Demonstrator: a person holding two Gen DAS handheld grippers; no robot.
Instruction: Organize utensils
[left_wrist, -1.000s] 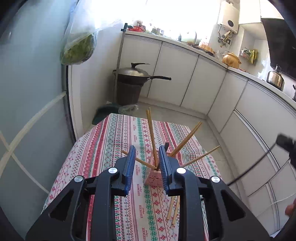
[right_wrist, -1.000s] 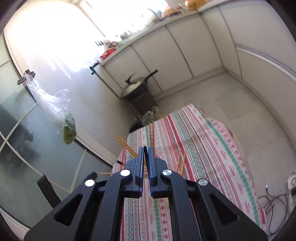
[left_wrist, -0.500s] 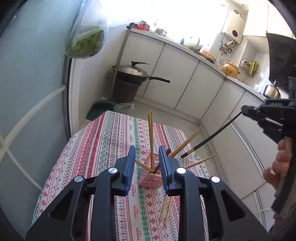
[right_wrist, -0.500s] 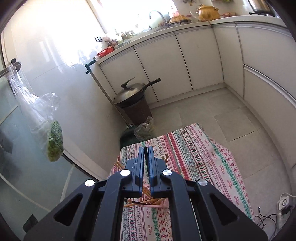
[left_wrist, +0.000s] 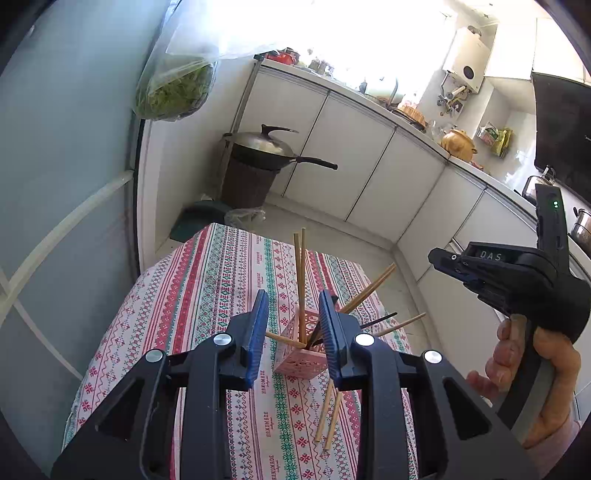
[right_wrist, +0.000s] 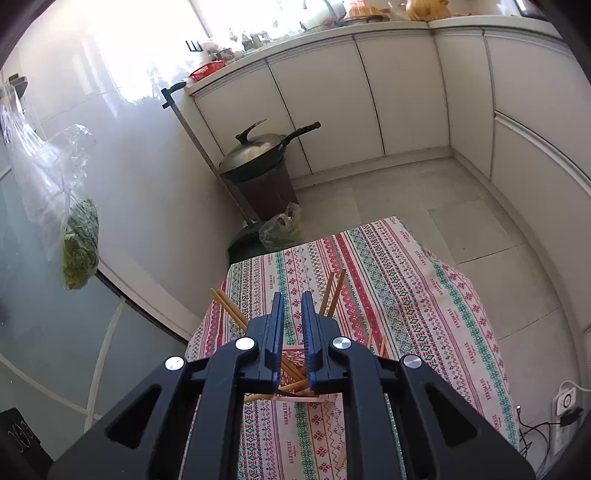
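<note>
A pink lattice holder (left_wrist: 301, 354) stands on the striped tablecloth (left_wrist: 207, 295) with several wooden chopsticks (left_wrist: 300, 280) and a black chopstick (left_wrist: 378, 319) sticking out of it. Two loose wooden chopsticks (left_wrist: 328, 417) lie on the cloth in front of it. My left gripper (left_wrist: 293, 332) is open and empty, just above and in front of the holder. My right gripper (right_wrist: 292, 332) is slightly open and empty, above the holder (right_wrist: 291, 363); it also shows at the right of the left wrist view (left_wrist: 517, 280), held by a hand.
A covered wok (left_wrist: 266, 147) sits on a dark bin (left_wrist: 247, 184) on the floor beyond the table. A bag of greens (left_wrist: 173, 88) hangs by the glass door. White cabinets (left_wrist: 332, 155) line the back. Cables and a socket (right_wrist: 565, 402) lie at the table's right.
The black chopstick that my right gripper held now stands in the holder. My right gripper has opened a little and lowered over the holder. The left gripper stayed open.
</note>
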